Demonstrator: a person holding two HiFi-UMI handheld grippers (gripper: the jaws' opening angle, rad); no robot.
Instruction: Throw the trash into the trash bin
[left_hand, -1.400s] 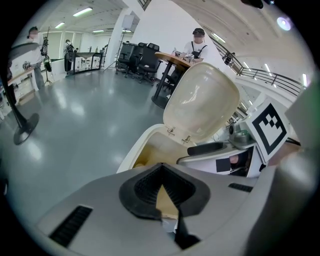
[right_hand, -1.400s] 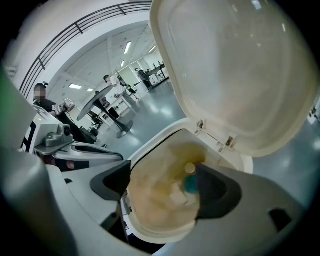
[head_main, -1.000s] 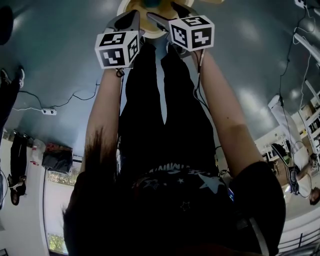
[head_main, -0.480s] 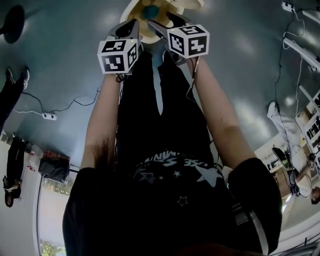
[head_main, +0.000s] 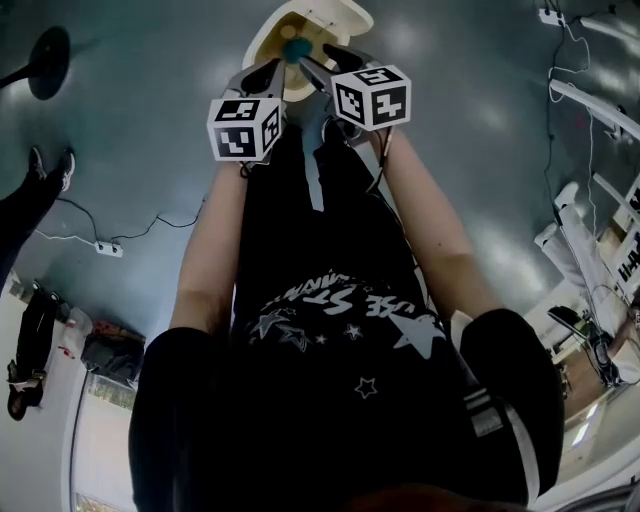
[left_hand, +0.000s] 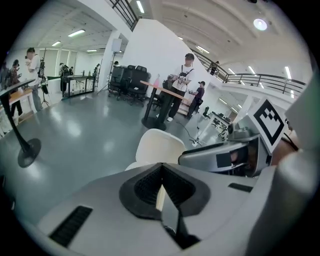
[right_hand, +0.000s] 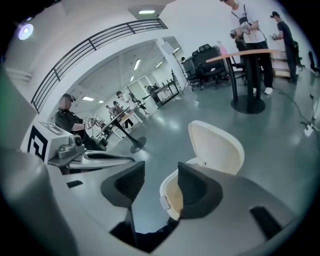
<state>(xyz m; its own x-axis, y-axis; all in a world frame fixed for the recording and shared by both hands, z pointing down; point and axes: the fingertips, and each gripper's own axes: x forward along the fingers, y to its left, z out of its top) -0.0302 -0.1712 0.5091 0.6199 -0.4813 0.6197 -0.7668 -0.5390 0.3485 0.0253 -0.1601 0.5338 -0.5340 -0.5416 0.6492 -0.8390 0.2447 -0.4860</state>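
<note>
Head view: the white trash bin (head_main: 330, 15) stands lid up on the grey floor (head_main: 130, 130), just past both gripper tips, with a teal bit of trash (head_main: 294, 50) inside (no clue what it is). The right gripper (right_hand: 160, 182) has its jaws apart; they've just been closing, with nothing between them. The left gripper (left_hand: 161, 167) has its jaws pressed together, empty.

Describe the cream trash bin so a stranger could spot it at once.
On the glossy grey-blue floor, look just ahead of the standing person's black trousers. There sits a rounded cream plastic trash bin, its hinged lid tipped up open. Nearby things, like the black round-based stand, are dark; the bin alone is pale.
</note>
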